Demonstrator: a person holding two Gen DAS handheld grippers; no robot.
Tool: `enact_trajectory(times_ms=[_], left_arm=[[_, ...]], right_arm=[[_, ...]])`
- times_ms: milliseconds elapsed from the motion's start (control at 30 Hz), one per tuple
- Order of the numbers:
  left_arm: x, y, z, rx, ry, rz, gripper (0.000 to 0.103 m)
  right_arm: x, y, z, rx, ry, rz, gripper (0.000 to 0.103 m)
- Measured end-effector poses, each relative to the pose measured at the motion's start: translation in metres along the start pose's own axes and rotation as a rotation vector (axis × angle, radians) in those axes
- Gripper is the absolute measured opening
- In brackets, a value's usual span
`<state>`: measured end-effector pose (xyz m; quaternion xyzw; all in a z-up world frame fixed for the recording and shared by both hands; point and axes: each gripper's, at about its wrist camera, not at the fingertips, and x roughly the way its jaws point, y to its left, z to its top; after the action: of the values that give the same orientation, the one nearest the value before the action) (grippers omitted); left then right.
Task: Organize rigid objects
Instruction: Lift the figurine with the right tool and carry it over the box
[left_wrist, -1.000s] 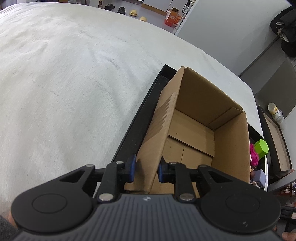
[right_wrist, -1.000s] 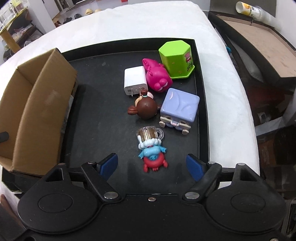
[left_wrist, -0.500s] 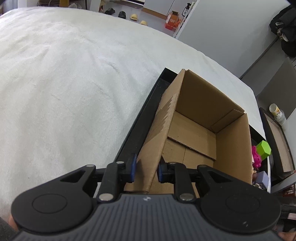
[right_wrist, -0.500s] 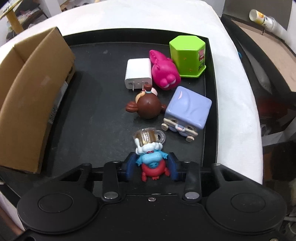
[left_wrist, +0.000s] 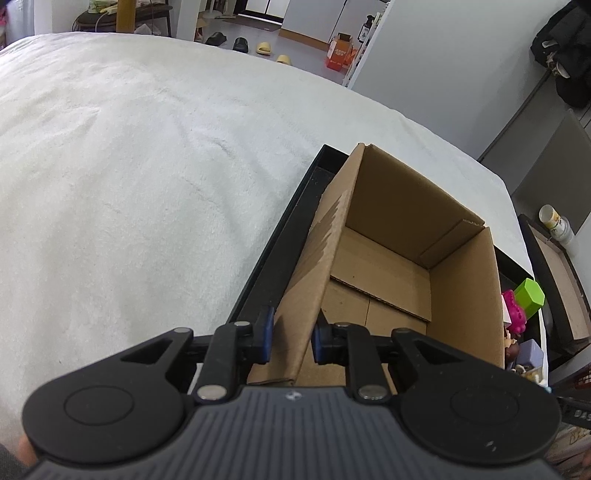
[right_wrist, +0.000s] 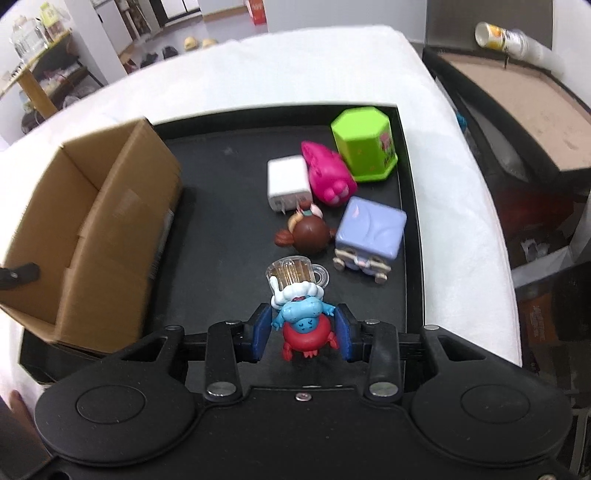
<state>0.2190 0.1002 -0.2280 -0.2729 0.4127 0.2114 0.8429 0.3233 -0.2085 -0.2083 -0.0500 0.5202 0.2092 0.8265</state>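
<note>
Home, prob. a bedroom: white fleecy bed cover (left_wrist: 147, 166), slippers (left_wrist: 240, 42) on floor by doorway, dark clothes (left_wrist: 565, 55) hung on wall.

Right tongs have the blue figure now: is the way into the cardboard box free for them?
Probably yes. The cardboard box stands open-topped and looks empty, and the right tongs grip the blue figure. The left tongs clamp only its near wall.
</note>
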Motion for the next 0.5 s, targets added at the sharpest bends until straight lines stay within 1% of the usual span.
enact_trajectory(times_ms=[167,500], left_arm=[[0.0,0.0,-0.001,-0.003,0.013,-0.009,0.019],[-0.001,0.001,-0.005,-0.01,0.028,-0.03,0.019]], right_arm=[[-0.017,0.008,0.005,-0.015,-0.04,0.018,0.037],[-0.033,0.029,0.016,-0.037,-0.074,0.032,0.037]])
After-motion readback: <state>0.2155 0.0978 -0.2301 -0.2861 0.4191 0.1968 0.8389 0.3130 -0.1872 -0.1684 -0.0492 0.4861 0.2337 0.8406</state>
